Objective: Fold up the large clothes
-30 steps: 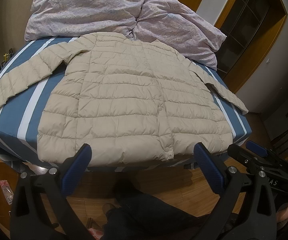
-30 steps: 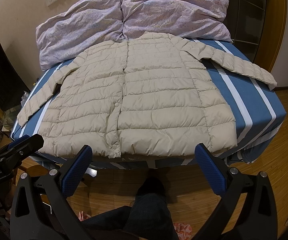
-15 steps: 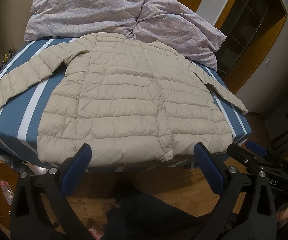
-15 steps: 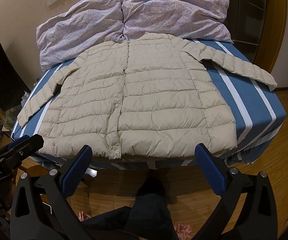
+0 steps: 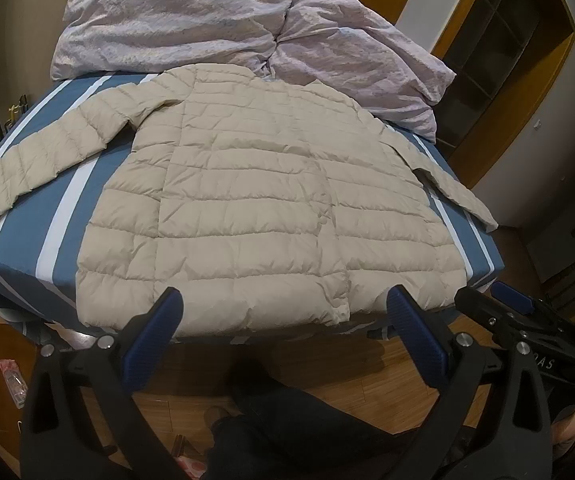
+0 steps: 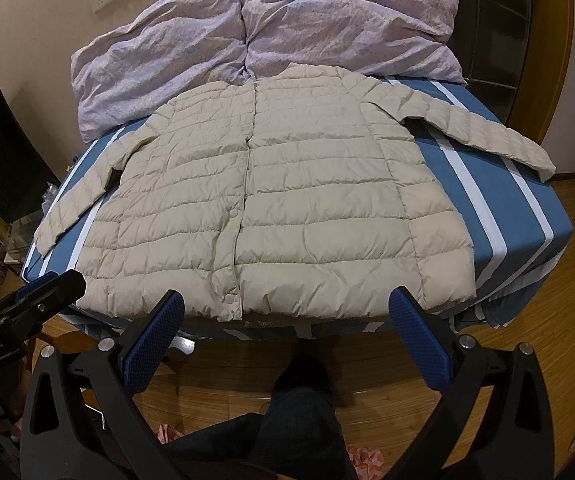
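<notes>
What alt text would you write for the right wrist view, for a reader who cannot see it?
A beige puffer jacket lies flat, sleeves spread, on a blue striped bed below lilac pillows. The open right hand-held gripper hovers before its hem.

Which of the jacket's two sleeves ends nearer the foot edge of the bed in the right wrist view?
The beige quilted jacket's sleeve on the picture's left; the other sleeve ends farther up.
</notes>
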`<control>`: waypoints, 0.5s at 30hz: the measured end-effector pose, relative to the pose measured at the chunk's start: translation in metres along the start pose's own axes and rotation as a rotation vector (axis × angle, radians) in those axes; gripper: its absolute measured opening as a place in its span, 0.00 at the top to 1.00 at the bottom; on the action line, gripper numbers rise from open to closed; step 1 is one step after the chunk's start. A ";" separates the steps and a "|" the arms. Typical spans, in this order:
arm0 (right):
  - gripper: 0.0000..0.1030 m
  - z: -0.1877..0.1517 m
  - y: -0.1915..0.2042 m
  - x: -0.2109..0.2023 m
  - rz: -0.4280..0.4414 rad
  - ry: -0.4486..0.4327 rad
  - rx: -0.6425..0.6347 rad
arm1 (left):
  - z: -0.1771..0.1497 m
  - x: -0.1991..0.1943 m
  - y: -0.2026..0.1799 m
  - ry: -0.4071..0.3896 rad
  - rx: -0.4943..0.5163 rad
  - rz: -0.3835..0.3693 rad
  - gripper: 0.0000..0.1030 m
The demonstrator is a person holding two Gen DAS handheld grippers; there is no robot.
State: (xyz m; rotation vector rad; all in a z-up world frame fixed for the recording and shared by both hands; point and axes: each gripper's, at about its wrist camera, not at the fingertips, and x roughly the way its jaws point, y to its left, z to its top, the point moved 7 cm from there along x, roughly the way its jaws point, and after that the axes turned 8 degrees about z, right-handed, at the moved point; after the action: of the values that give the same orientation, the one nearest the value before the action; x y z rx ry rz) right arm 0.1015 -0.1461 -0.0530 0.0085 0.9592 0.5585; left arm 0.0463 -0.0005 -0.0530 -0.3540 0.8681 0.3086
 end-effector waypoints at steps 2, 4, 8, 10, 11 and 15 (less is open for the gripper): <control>0.01 0.001 -0.001 0.001 -0.001 0.002 0.001 | 0.000 0.000 0.000 0.002 -0.001 0.000 0.02; 0.01 0.003 -0.002 0.001 -0.005 0.005 0.004 | 0.003 0.003 0.005 0.004 -0.002 0.001 0.02; 0.01 0.011 -0.007 0.009 -0.009 0.012 0.017 | 0.005 0.007 0.006 0.015 -0.009 0.003 0.02; 0.01 0.013 -0.009 0.011 -0.012 0.016 0.026 | 0.009 0.012 0.007 0.023 -0.015 0.005 0.02; 0.01 0.015 -0.011 0.013 -0.014 0.018 0.031 | 0.010 0.014 0.007 0.027 -0.018 0.006 0.02; 0.01 0.025 -0.017 0.022 -0.021 0.024 0.045 | 0.020 0.026 0.010 0.044 -0.024 0.014 0.02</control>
State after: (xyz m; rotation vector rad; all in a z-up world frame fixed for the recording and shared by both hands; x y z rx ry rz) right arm 0.1380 -0.1454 -0.0595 0.0317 0.9939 0.5186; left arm 0.0716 0.0201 -0.0637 -0.3780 0.9108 0.3249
